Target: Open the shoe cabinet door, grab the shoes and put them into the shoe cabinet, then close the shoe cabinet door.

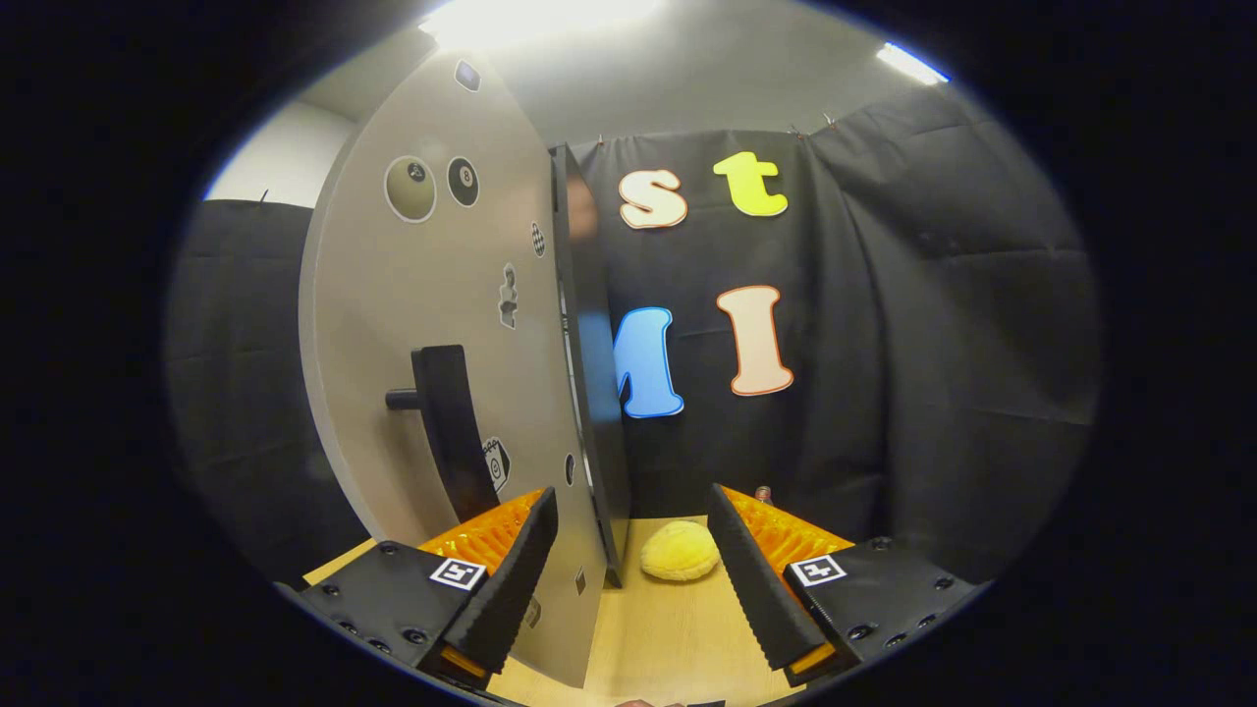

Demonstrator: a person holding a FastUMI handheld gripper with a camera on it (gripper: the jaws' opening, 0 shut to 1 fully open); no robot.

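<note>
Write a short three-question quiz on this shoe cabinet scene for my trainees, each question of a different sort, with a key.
1. True or false: the tongs are shut on the door handle.
2. Which lies between the fingers, just beyond their tips? A) a yellow fluffy slipper B) a black boot C) a red cup
3. Fill in: the grey cabinet door bears several ____ on its face.

Key
1. False: the tongs are open and hold nothing; the black handle is ahead of the left finger.
2. A, on the wooden surface.
3. Stickers.
</note>
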